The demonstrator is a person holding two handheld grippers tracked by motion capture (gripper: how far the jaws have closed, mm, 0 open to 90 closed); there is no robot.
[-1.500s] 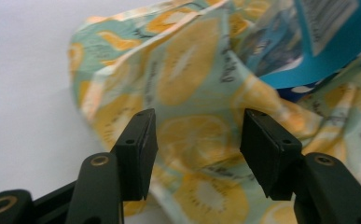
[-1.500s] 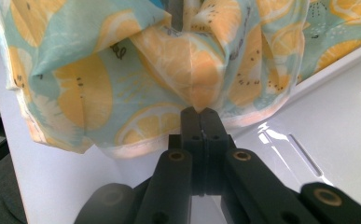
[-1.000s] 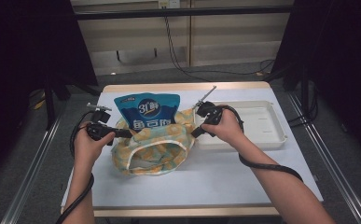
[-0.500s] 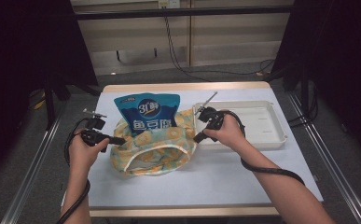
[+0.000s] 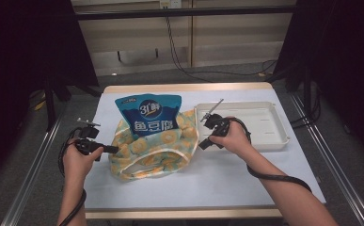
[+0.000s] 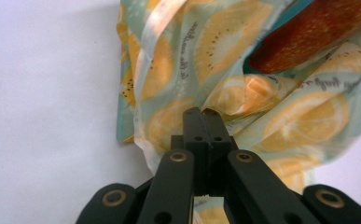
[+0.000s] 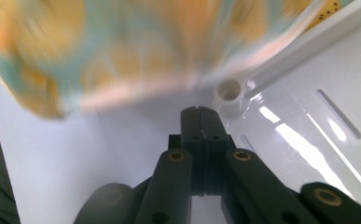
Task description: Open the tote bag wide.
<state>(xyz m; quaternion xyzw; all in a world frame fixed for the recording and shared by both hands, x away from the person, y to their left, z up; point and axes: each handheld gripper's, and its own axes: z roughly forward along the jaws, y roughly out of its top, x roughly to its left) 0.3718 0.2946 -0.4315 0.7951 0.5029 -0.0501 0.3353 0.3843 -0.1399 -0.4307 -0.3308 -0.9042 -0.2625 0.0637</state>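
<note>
Both grippers are pressed together on nothing. The left gripper (image 6: 201,114) sits at the fruit-print bag's (image 5: 156,146) left edge, lower left of the high view; the right gripper (image 5: 202,144) lies just beside the bag's right rim, near the white tray (image 5: 278,141). To keep the blue pouch (image 5: 147,115) seated, I'd spread each gripper and pinch the rim hem. Forearms rise from the bottom, angled inward over the surface (image 5: 217,183).

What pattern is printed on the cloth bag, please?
Orange fruit slices on pale green cloth bag, clearest in the left gripper view.

L tool (image 6: 205,114) jaws together, tip at fruit-print bag (image 6: 243,93).
</note>
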